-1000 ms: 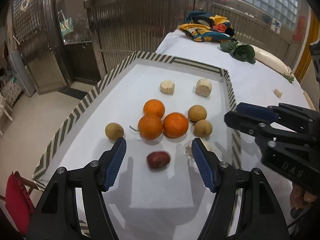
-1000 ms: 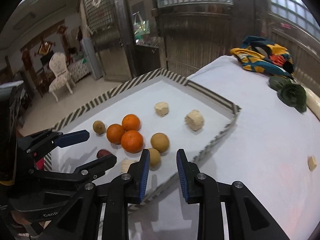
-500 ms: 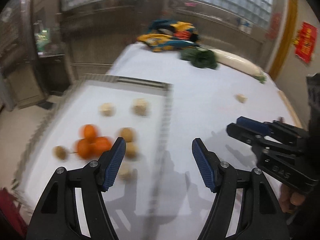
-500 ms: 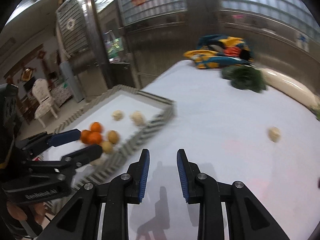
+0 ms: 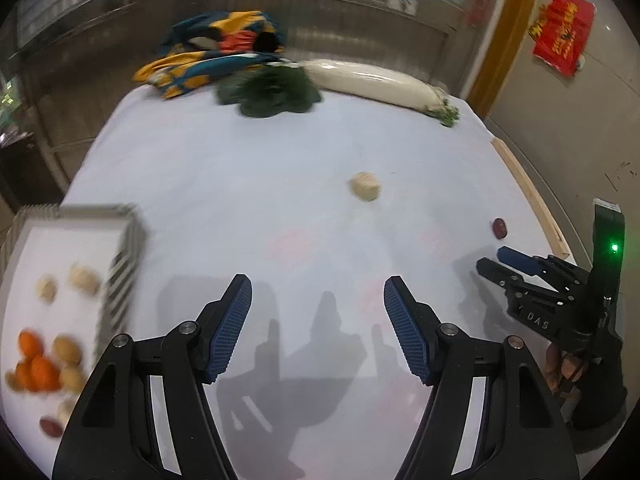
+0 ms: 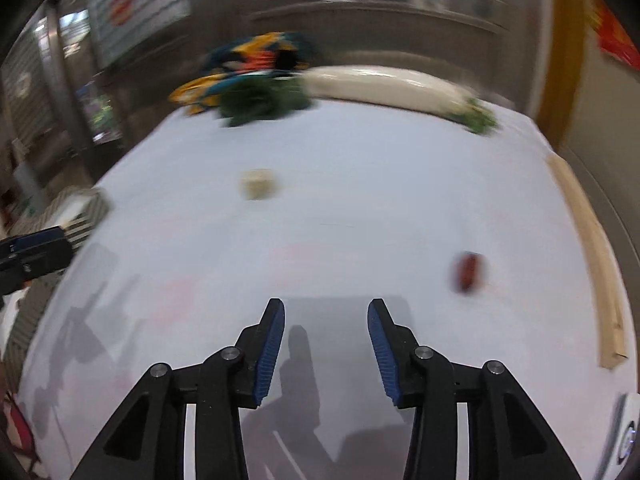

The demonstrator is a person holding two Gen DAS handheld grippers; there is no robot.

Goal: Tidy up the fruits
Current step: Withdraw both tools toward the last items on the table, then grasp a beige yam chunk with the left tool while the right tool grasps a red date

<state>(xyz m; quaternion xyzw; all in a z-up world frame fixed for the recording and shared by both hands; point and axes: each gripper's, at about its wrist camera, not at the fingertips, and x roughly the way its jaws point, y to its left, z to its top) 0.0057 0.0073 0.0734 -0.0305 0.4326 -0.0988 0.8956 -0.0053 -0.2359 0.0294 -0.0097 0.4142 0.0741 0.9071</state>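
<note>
Two strays lie outside the tray (image 5: 132,216): pale chunk (image 5: 364,186) mid-table, red date (image 5: 499,228) near the right edge. Left gripper (image 5: 317,330) gapes, empty. Right view: right gripper (image 6: 326,350) parted, empty, date (image 6: 468,271) ahead-right. Next, I reckon, swing right and pinch it.

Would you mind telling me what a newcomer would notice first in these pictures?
Probably the two open grippers, left and right, hovering empty over the white table. Next, the colourful cloth at the far edge, and the oranges in the striped tray at left.
</note>
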